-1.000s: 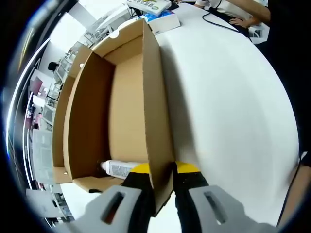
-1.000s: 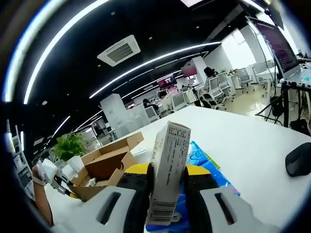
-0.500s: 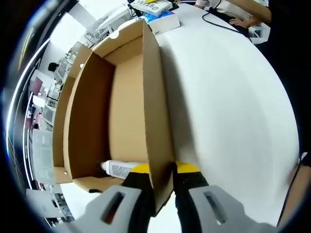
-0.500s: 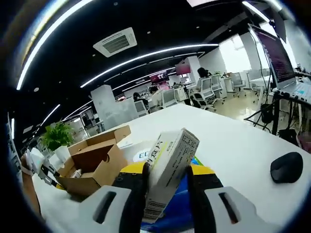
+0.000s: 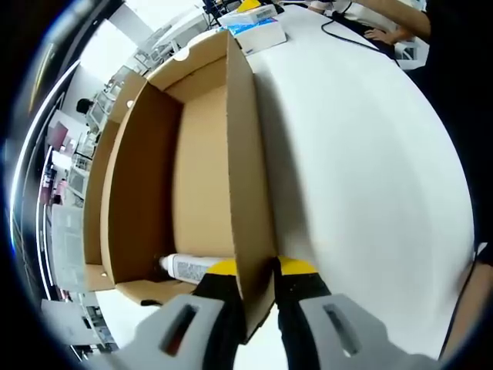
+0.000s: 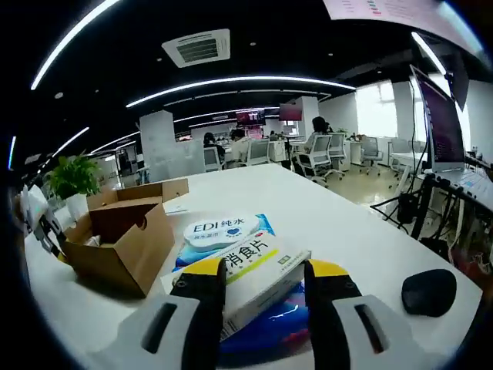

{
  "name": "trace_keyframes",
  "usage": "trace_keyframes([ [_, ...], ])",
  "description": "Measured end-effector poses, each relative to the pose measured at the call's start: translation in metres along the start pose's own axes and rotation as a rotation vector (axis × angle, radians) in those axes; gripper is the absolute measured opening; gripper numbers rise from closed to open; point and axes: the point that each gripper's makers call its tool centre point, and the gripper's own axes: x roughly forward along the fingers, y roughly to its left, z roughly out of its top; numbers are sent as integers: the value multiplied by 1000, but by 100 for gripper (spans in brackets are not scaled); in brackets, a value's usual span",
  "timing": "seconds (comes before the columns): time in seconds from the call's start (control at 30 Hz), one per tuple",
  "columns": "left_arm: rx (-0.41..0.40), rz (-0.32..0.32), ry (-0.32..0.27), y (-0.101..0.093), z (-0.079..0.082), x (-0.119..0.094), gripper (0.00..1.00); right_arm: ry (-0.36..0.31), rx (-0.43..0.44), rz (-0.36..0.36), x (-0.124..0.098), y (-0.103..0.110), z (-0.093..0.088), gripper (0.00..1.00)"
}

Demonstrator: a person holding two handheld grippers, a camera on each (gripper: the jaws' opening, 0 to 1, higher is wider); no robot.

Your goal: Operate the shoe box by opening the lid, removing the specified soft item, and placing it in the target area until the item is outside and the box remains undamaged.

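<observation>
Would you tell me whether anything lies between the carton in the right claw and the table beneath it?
Yes. The carton in the right claw sits over a blue pack lying on the white table, so it would land on that.

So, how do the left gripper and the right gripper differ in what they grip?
The left gripper is shut on the brown wall of the open shoe box, which stands on edge. The right gripper is shut on a small white printed carton lying nearly flat above a blue pack. Both have yellow-tipped jaws.
</observation>
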Motion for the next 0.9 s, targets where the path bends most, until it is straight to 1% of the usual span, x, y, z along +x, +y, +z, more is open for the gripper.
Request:
trace_keyframes([
  [0.03, 0, 0, 1, 0, 0, 0, 13, 2, 16, 25, 0, 0, 0, 42],
  [0.07, -1, -1, 4, 0, 0, 0, 13, -2, 4, 52, -1, 1, 2, 42],
  [0.1, -1, -1, 6, 0, 0, 0, 13, 6, 14, 61, -2, -1, 2, 42],
  [0.13, -2, 0, 8, 0, 0, 0, 13, 4, 20, 68, -4, -2, 4, 44],
  [0.17, -1, 1, 14, 0, -1, 1, 13, -37, -6, 90, -7, -3, 15, 49],
  [0.2, 0, 1, 17, 0, -1, 1, 13, -64, -31, 110, -9, -2, 23, 59],
  [0.23, 1, 2, 20, 0, -1, 1, 13, -93, -52, 142, -12, 0, 32, 67],
  [0.27, 1, 2, 24, 0, -1, 1, 13, -113, -64, 201, -17, 6, 40, 72],
  [0.3, 2, 3, 28, 0, -2, 1, 14, -106, -64, 264, -22, 11, 42, 77],
  [0.33, 1, 3, 31, 0, -2, 1, 14, -99, -57, 293, -26, 13, 43, 80],
  [0.37, 1, 4, 36, 0, -2, 2, 14, -109, -59, 323, -28, 14, 47, 85],
  [0.4, 1, 5, 39, 0, -2, 2, 14, -103, -61, 343, -30, 15, 46, 93],
  [0.43, 0, 5, 42, 1, -4, 2, 14, -107, -76, 358, -30, 14, 47, 96],
  [0.53, -1, 7, 47, 4, -9, 3, 14, -115, -147, 409, -30, 16, 45, 100],
  [0.57, -1, 6, 46, 6, -11, 3, 14, -104, -163, 426, -29, 16, 41, 100],
  [0.6, -3, 7, 49, 8, -13, 4, 14, -73, -188, 440, -28, 17, 34, 100],
  [0.67, 1, 8, 57, 7, -12, 3, 14, -32, -226, 486, -25, 21, 21, 100],
  [0.7, 1, 9, 61, 4, -11, 3, 14, -36, -237, 500, -23, 22, 19, 100],
  [0.73, 2, 10, 67, 3, -11, 2, 14, -25, -248, 529, -22, 26, 14, 100],
  [0.8, 4, 12, 78, 2, -10, 2, 15, -20, -241, 562, -19, 29, 9, 100],
  [0.9, 6, 13, 88, 2, -10, 3, 15, 6, -272, 590, -15, 32, 1, 100],
])
